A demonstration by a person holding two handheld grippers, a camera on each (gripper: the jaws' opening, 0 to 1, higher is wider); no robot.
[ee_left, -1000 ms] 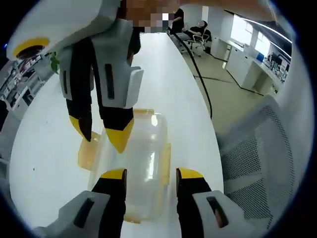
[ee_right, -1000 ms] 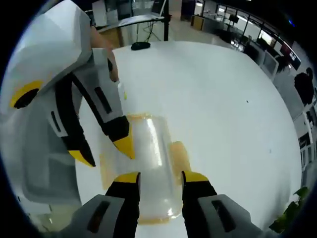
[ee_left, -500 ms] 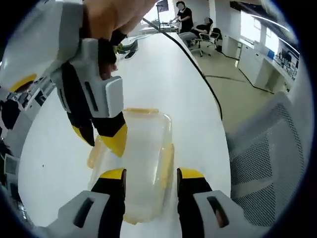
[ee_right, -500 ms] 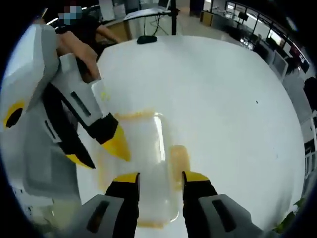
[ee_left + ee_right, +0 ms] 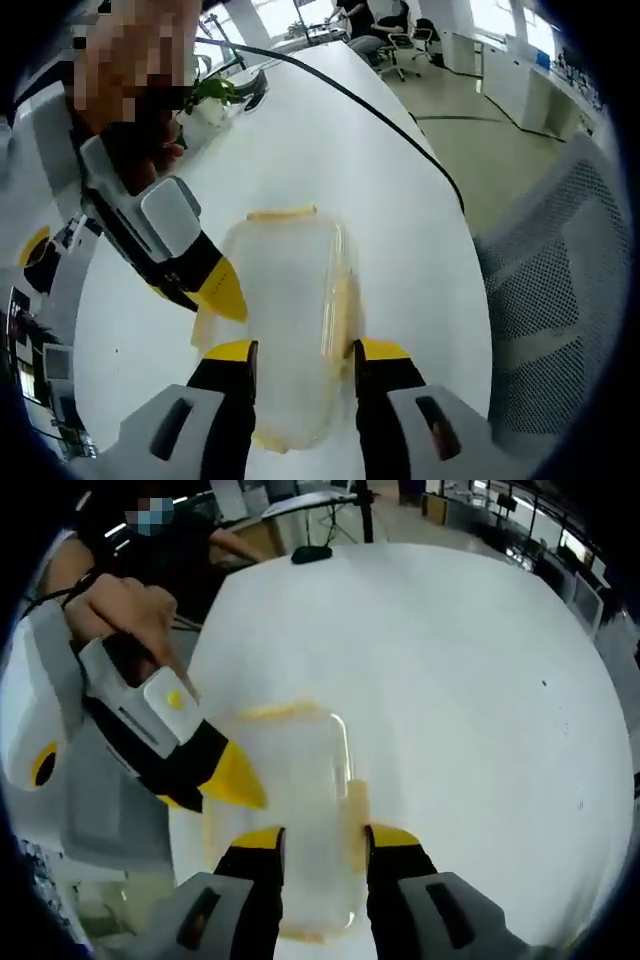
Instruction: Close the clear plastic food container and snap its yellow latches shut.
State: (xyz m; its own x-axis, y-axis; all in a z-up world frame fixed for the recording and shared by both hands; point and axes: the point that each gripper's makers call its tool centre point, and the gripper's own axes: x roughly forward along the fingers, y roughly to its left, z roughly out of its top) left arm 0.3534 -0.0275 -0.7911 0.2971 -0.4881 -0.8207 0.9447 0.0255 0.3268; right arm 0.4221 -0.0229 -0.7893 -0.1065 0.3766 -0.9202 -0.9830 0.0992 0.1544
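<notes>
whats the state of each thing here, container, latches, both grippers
clear container: lying flat on the white table, lid on top
far-end yellow latch: down against the container's end
side yellow latch: lying along the container's side; snapped or not, cannot tell
left gripper: open, jaws either side of the container's near end
right gripper: open, jaws over the container's other end

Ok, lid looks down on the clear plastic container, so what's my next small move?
Probably press down the long-side yellow latch with the right gripper. The lid lies flat on the clear plastic food container, that latch sits just beside the gripper's open jaws, and the left gripper straddles the near end to steady it.
</notes>
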